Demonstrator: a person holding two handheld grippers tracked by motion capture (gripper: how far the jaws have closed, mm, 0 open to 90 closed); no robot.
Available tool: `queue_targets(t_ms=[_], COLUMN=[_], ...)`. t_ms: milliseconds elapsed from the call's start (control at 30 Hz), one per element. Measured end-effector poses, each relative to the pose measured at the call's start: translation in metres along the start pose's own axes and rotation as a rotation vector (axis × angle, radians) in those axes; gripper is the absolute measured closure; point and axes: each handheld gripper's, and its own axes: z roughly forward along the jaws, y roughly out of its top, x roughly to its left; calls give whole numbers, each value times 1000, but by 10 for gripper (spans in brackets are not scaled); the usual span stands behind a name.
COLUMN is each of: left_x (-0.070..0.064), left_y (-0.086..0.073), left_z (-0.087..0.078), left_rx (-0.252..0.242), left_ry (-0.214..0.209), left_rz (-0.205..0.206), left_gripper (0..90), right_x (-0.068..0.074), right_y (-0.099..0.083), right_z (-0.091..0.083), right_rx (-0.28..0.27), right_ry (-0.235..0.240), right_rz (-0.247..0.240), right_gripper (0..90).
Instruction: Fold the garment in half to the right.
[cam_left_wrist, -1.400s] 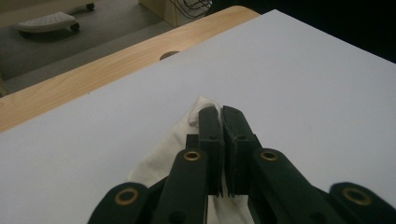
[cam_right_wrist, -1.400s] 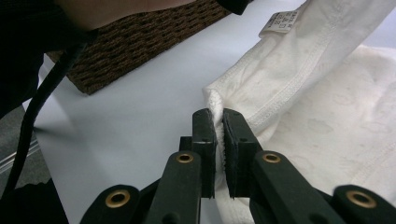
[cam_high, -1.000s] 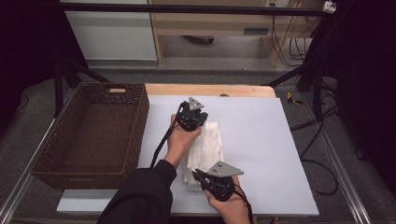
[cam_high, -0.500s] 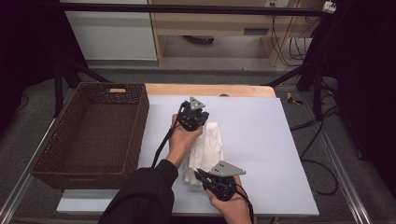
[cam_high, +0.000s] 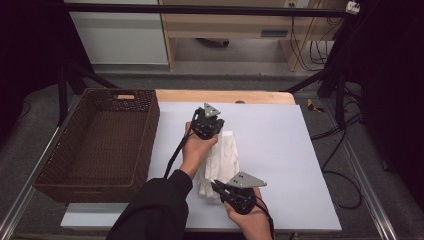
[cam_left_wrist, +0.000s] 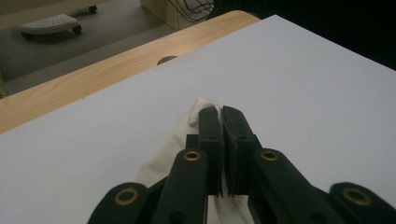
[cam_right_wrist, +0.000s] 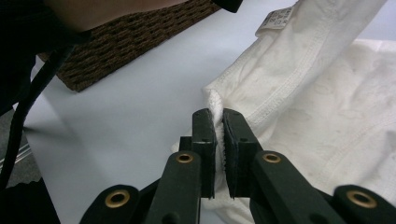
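Table (cam_high: 280, 150) w/ white top; bare wood strip along far edge. White cloth (cam_high: 226, 155) lies crumpled near table's middle, toward the near edge, directly on the top. Brown wicker basket (cam_high: 100, 145) sits at left edge, overhanging it a bit, running from far-left corner most of the way to near edge.

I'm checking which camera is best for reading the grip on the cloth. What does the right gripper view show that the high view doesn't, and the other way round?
Right gripper view: the jaws pinching a stitched hem of the white cloth, plus its sewn label.
High view: the whole wicker basket, the white table, the left gripper at the cloth's far end, and the right gripper at its near end.
Both: the cloth and part of the basket.
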Motion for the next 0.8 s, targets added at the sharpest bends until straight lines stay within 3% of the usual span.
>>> queue_targets(t_ms=[800], left_x=[-2], left_y=[1], left_z=[8], left_rx=[-9], left_ry=[-18], left_rz=[-36], left_gripper=[868], right_x=[-10], right_y=[-4], right_z=[-8], right_rx=[2], right_ry=[-27], right_rz=[23], right_gripper=[842])
